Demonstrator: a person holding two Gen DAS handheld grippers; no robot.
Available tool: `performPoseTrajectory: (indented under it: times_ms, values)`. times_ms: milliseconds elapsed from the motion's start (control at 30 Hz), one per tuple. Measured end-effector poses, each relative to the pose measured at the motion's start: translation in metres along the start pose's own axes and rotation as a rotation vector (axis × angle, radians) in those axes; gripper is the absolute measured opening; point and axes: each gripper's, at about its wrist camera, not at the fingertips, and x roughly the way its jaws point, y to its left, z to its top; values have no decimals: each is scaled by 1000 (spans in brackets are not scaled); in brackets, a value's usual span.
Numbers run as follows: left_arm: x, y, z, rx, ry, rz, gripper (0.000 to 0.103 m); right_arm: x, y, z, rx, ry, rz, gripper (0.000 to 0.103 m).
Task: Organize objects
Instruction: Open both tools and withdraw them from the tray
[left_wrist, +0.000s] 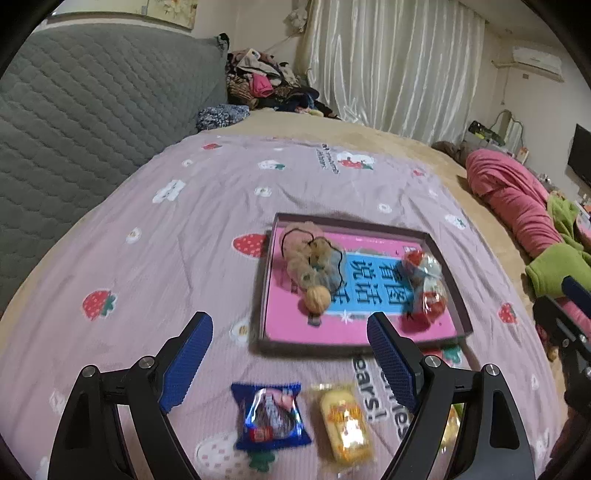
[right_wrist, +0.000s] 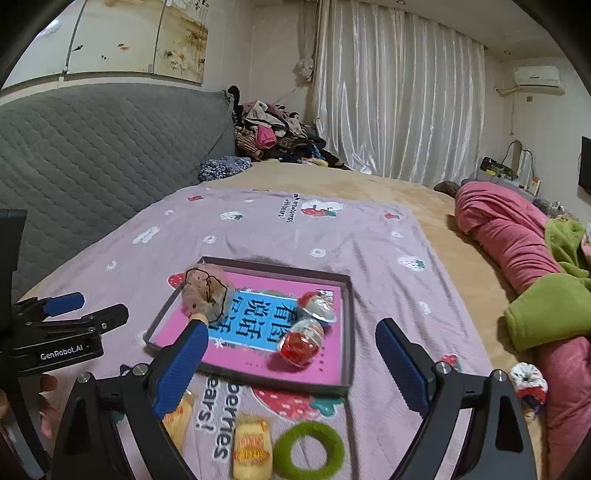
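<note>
A shallow box lid tray (left_wrist: 448, 291) (right_wrist: 347, 332) with a pink and blue bottom lies on the lilac strawberry sheet. In it lie beige scrunchies (left_wrist: 304, 254) (right_wrist: 205, 291), a walnut (left_wrist: 317, 300) and two red-and-clear wrapped candies (left_wrist: 424, 280) (right_wrist: 303, 341). In front of it lie a blue snack packet (left_wrist: 271, 417), yellow snack packets (left_wrist: 345, 424) (right_wrist: 253, 446) and a green ring scrunchie (right_wrist: 310, 448). My left gripper (left_wrist: 290, 345) is open above the blue packet; it also shows in the right wrist view (right_wrist: 88, 308). My right gripper (right_wrist: 291, 358) is open over the tray's near edge.
A grey quilted headboard (left_wrist: 92, 103) stands at the left. A pile of clothes (left_wrist: 266, 85) lies at the bed's far end. A pink and green blanket (right_wrist: 524, 266) lies along the right, with a white scrunchie (right_wrist: 528, 380) beside it.
</note>
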Motion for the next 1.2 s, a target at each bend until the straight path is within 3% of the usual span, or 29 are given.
performPoseTrajectory:
  times_ms: [667, 1200]
  values:
    - [-100, -29, -28, 31, -23, 11, 87, -91, -27, -23, -9, 2, -71, 92]
    - [-130, -54, -49, 83, -16, 33, 87, -127, -40, -42, 1, 5, -88, 92]
